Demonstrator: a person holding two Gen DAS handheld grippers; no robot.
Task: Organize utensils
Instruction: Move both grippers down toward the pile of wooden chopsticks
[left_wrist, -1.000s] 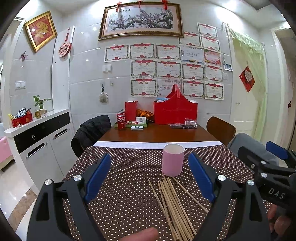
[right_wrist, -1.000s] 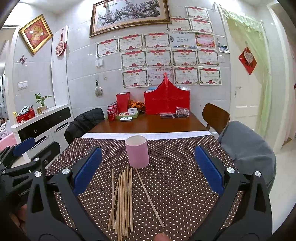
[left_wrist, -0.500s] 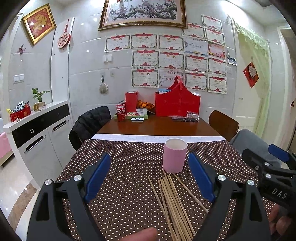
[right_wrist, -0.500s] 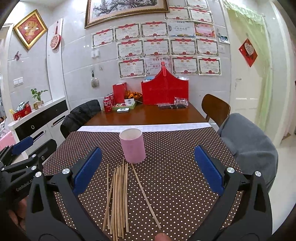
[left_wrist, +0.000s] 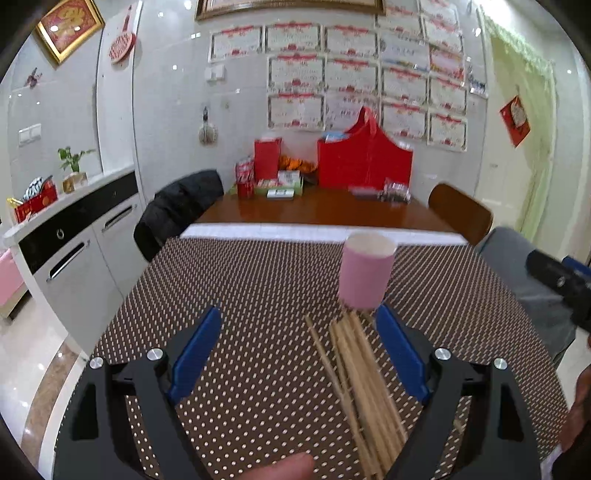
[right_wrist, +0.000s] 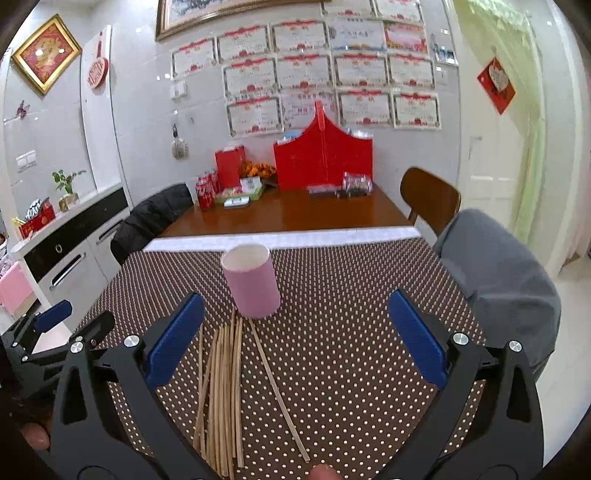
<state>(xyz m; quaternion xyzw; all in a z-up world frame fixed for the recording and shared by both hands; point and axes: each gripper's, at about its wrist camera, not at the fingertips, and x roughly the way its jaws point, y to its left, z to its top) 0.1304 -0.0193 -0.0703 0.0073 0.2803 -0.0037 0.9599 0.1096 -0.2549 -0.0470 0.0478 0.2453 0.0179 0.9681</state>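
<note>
Right wrist view shows a loose bundle of thin pale wooden sticks (right_wrist: 221, 384), chopsticks or skewers as far as the blur allows, lying flat on the brown tablecloth with white polka dots (right_wrist: 351, 332). One stick (right_wrist: 277, 387) lies a little apart to the right, angled away from the rest. Their far ends reach the foot of an upright pink cylindrical cup (right_wrist: 253, 282) with a white inside, standing just beyond them. The right gripper (right_wrist: 295, 332) hangs over the cloth with its blue-padded jaws spread wide, nothing between them. The left gripper (left_wrist: 299, 350) is likewise wide apart and empty, the sticks (left_wrist: 365, 387) lying under its right side and the cup (left_wrist: 364, 275) just ahead. Past the cloth lies bare brown wooden tabletop (right_wrist: 295, 216), with a red cardboard carrier (right_wrist: 323, 158) against the tiled wall.
</note>
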